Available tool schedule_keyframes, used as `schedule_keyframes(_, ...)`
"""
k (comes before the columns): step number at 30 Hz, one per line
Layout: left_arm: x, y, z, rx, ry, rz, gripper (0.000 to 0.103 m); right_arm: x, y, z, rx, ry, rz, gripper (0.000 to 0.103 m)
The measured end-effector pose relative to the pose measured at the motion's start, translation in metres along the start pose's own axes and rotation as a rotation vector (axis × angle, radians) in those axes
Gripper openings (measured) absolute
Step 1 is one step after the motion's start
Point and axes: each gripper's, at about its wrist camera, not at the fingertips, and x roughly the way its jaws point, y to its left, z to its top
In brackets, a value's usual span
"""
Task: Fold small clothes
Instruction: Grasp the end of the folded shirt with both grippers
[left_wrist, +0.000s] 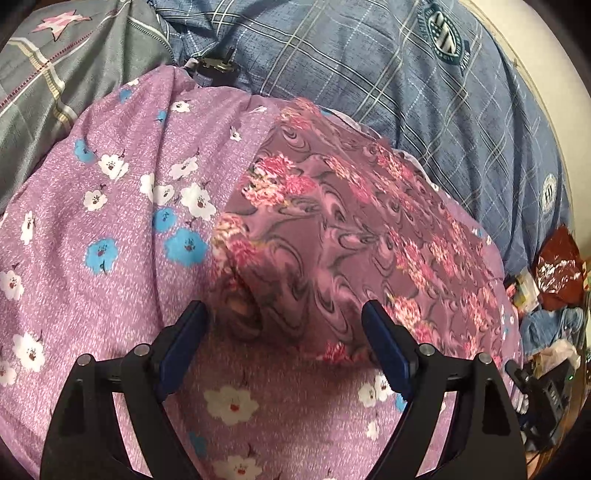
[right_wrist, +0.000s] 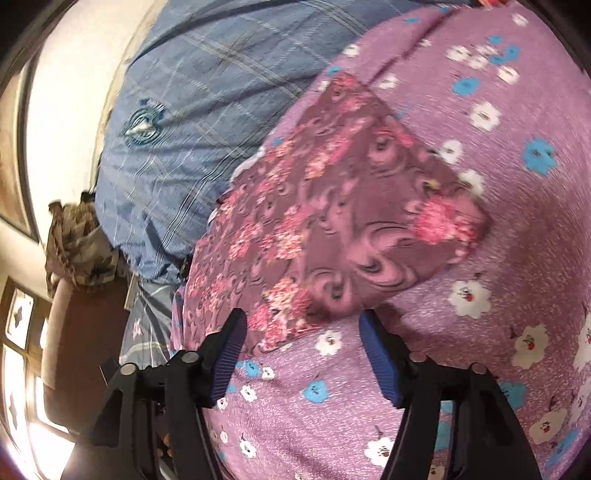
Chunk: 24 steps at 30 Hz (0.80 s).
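1. Currently, my left claw is released: both blue-padded fingers stand wide apart with nothing between them.
2. It hovers just above the near edge of the small maroon floral garment; whether a fingertip touches the cloth I cannot tell.
3. The garment lies folded into a compact, roughly rectangular shape on the purple flowered sheet, which carries white and blue blossoms.
4. In the left wrist view the garment's near left corner bulges up in a rounded fold; the rest lies flat, running away toward the far right.
5. Beyond the sheet is a blue plaid quilt with round green emblems; a grey plaid cloth with a pink star sits at the far left.
6. A small dark clip-like object lies where the quilt meets the purple sheet; too small to identify.
7. My right claw is likewise released, fingers spread, nothing gripped.
8. It sits at the garment's near edge, the left fingertip over the cloth's corner, the right one over the sheet just beside it.
9. The right wrist view is motion-blurred. The blue quilt lies past the garment.
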Motion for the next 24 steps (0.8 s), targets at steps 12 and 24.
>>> schedule_keyframes(12,0.007,-0.001,0.008,-0.042,-0.057,-0.048,0.062,0.014,-0.024,0.013,0.16,-0.068,0.076,0.071)
schedule_keyframes(24,0.012,0.013,0.017,-0.168,-0.081,-0.105,0.03,0.046,0.004,0.035,0.073,-0.17,-0.014,0.021)
